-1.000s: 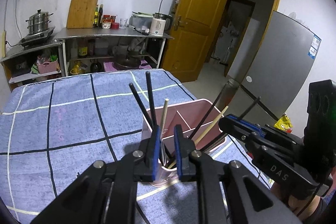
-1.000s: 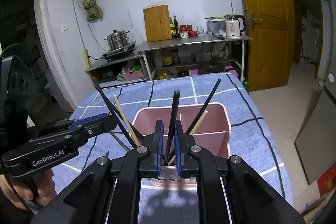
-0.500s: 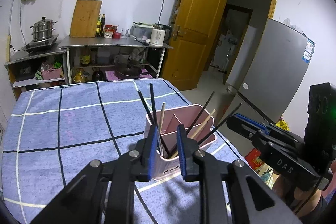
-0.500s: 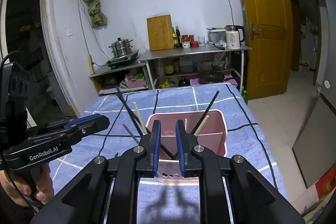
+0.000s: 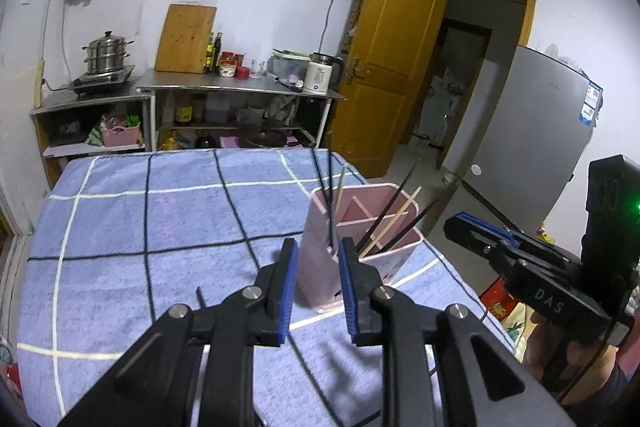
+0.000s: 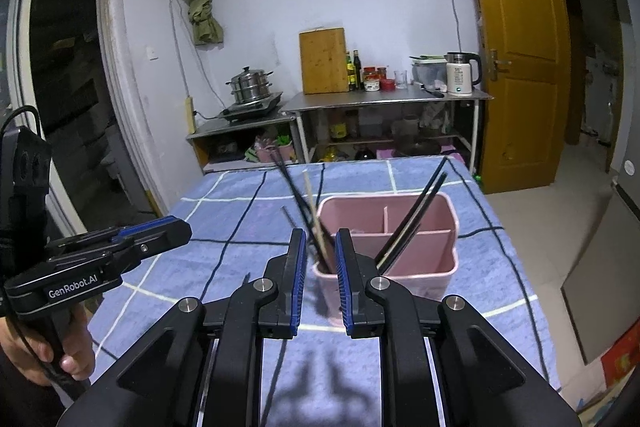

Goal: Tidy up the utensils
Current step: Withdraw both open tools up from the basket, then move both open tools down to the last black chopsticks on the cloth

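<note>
A pink divided utensil holder (image 5: 394, 263) (image 6: 420, 263) stands on the blue checked tablecloth (image 5: 160, 227) near the table's right edge. Black chopsticks (image 5: 330, 195) (image 6: 424, 203) and wooden chopsticks (image 5: 394, 217) (image 6: 312, 203) lean in its compartments. My left gripper (image 5: 318, 245) hovers short of the holder; its jaws are opening and nothing is between them. My right gripper (image 6: 321, 235) also hangs back from the holder, open and holding nothing. Each gripper shows in the other's view: the right gripper (image 5: 472, 233) beside the holder, the left gripper (image 6: 160, 231) at the left over the cloth.
Behind the table stands a steel counter (image 5: 240, 91) with a cutting board (image 5: 186, 39), bottles, a white kettle (image 5: 318, 77) and a steamer pot (image 5: 106, 57). A yellow door (image 5: 392, 67) and a grey fridge (image 5: 528, 155) are to the right. The cloth (image 6: 240, 195) stretches left of the holder.
Both grippers have drawn back from the holder and their jaws have widened. The chopsticks that stood between the jaws a second ago now stand free in the holder.
</note>
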Motion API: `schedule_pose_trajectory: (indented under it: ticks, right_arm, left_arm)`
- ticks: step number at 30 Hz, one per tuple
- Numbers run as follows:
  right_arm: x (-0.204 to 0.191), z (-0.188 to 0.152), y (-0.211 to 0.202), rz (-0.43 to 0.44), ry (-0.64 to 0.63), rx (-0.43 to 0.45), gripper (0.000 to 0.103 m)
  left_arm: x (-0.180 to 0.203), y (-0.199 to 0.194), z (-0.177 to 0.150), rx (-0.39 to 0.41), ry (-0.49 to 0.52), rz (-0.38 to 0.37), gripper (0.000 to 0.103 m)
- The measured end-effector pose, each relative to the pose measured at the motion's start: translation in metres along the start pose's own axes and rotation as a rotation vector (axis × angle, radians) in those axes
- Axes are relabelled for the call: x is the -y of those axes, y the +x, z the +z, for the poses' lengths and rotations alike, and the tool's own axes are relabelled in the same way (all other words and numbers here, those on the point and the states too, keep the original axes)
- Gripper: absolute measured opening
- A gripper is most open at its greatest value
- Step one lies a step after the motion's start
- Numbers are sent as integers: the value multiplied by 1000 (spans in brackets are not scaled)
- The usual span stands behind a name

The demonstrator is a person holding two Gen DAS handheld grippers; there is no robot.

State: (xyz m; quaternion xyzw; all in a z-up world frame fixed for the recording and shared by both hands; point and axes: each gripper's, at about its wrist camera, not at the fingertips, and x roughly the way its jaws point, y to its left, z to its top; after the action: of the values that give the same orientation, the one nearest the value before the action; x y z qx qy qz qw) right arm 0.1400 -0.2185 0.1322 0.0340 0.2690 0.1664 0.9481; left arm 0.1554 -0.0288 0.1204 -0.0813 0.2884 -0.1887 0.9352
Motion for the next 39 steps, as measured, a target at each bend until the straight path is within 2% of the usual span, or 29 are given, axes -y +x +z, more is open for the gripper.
schedule_pose_trajectory:
  ticks: [6, 15, 22, 27, 39]
  right_arm:
    - [-11, -14, 5, 30, -10, -28, 16]
    - [-26, -38, 23, 70, -26, -94, 16]
    - [-34, -53, 42, 100, -37, -144, 16]
    - [-38, -65, 55, 119, -47, -182, 16]
    - [-29, -78, 81, 133, -28, -241, 16]
  left_arm:
    - [-20, -8, -20, -11, -17, 49, 22]
    - [-55, 1, -54, -80, -93, 104, 23]
    - [-70, 24, -81, -153, -123, 141, 23]
    - [-83, 48, -98, -209, -158, 170, 33]
    - [-93, 97, -124, -304, -172, 233, 36]
